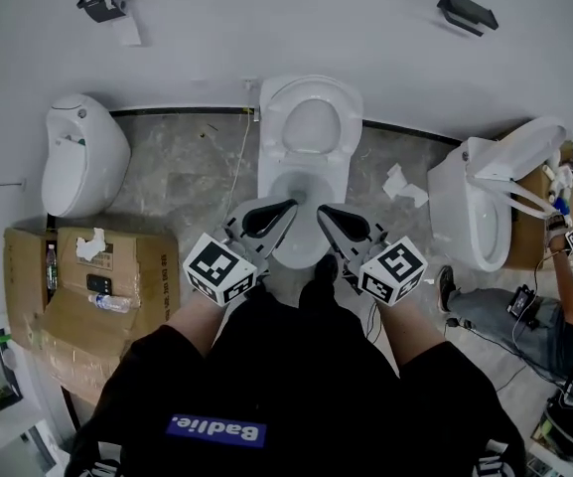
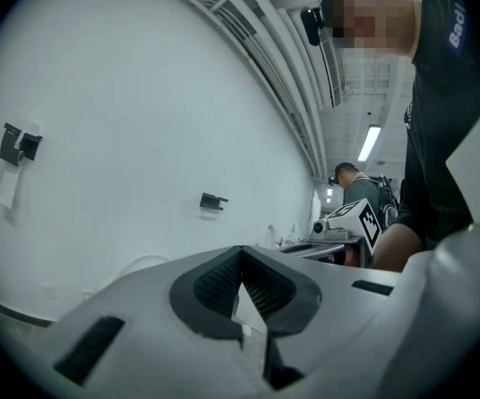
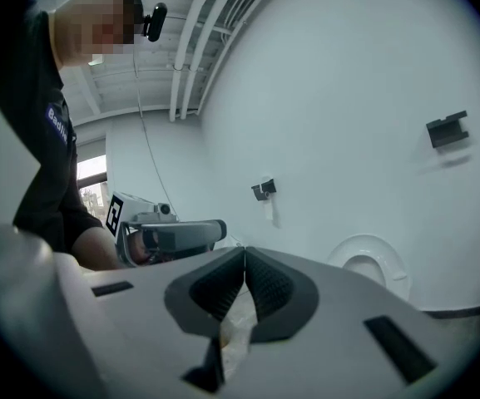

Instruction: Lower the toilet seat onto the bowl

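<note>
Closest to me is the black shirt (image 1: 296, 386) of the person carrying the rig, filling the bottom of the head view. Far to the left of the left tongs (image 1: 286, 208) sits a cardboard box (image 1: 68, 306) with a water bottle (image 1: 112, 303) lying on it, and beyond that a rounded white toilet (image 1: 82, 157). The left tongs are pressed together with nothing pinched, and so are the right tongs (image 1: 324, 211). Both pairs of tips hang close together over the front of the bowl (image 1: 269, 182), touching none of it as far as I can see. Straight ahead of both tongs, the toilet seat (image 1: 272, 127) stands raised against the wall, well apart from the tips. To the right of the right tongs I see crumpled paper (image 1: 400, 185) on the floor, then a second toilet (image 1: 465, 217), with another person's arm (image 1: 569, 286) beside it.
</note>
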